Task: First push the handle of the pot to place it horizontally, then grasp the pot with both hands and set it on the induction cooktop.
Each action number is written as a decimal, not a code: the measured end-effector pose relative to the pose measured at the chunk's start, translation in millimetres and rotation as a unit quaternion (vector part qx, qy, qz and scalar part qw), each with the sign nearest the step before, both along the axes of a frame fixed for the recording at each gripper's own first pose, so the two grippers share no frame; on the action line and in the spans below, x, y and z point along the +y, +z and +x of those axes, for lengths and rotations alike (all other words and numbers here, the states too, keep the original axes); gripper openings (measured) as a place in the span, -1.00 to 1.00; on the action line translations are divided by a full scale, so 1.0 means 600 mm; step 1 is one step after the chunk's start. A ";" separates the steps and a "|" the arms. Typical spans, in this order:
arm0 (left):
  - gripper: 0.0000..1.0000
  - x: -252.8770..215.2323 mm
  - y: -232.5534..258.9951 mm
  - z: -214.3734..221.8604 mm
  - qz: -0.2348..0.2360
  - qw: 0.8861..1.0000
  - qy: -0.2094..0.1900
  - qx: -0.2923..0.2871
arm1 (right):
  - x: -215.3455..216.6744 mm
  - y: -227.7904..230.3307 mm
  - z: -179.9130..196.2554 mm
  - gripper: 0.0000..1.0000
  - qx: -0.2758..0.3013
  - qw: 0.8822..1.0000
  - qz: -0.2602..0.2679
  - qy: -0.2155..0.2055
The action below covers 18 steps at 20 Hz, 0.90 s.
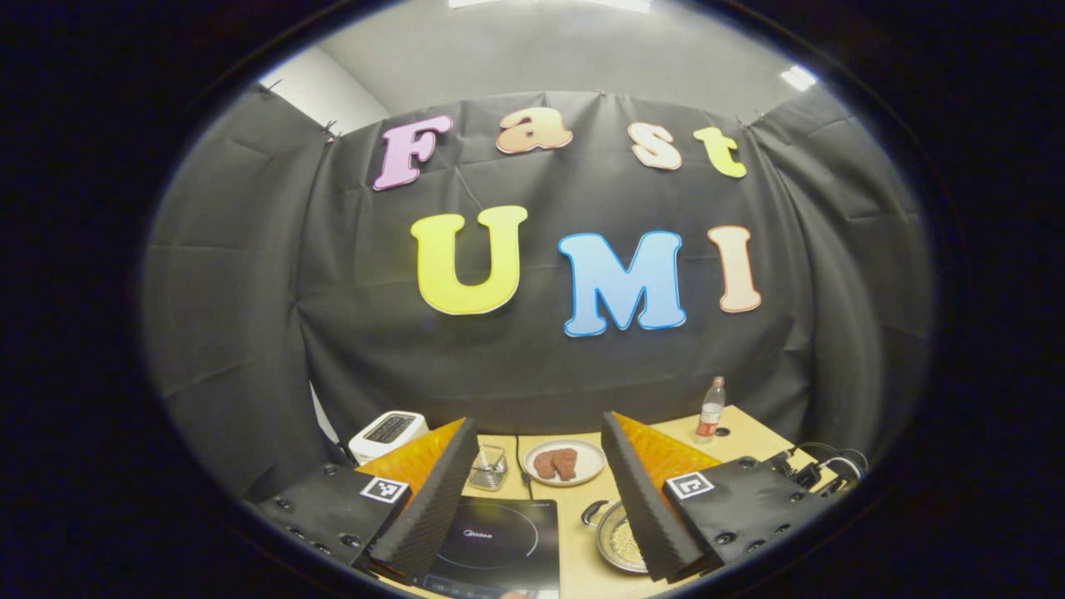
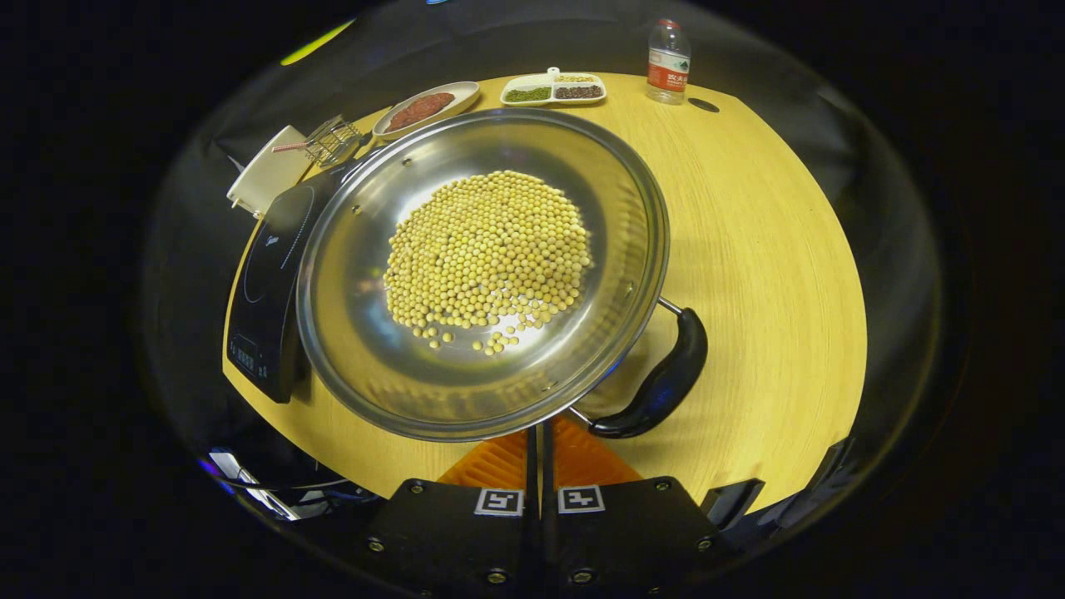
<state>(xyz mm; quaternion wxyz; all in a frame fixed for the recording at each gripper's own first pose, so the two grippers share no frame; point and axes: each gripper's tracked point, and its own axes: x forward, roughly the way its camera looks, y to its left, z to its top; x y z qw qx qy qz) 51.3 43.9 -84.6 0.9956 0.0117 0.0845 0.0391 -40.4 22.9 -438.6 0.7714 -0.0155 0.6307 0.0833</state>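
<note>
A steel pot (image 2: 349, 349) holding yellow beans (image 2: 491, 249) sits on the wooden table (image 2: 765, 249), its left edge overlapping the black induction cooktop (image 2: 266, 266). One black pot handle (image 2: 661, 383) sticks out at the lower right. My right gripper (image 2: 537, 433) is shut, its fingers pressed together with nothing seen between them, and its tips sit just under the pot's near rim, left of that handle. My left gripper (image 1: 538, 420) hangs open high above the table, over the cooktop (image 1: 499, 541) and the pot (image 1: 620, 541).
At the back of the table stand a white toaster (image 1: 387, 433), a small wire basket (image 1: 488, 467), a plate (image 1: 592, 456) with meat and a water bottle (image 1: 710, 408). A divided dish (image 2: 553, 87) of grains lies near the bottle (image 2: 667, 62). Cables lie at the table's edge.
</note>
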 end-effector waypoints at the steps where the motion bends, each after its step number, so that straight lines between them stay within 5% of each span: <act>1: 0.99 -0.001 0.000 0.003 -0.005 1.000 0.000 0.000 | -0.010 -0.002 0.005 -0.98 -0.002 1.000 -0.012 0.004; 6: 0.86 0.002 -0.012 0.009 -0.020 1.000 0.010 0.006 | -0.051 -0.003 0.034 -0.98 -0.013 0.998 -0.055 0.014; 18: 0.94 -0.004 -0.029 0.021 -0.004 1.000 0.013 0.016 | -0.097 -0.015 0.107 -0.98 -0.023 0.997 -0.059 -0.036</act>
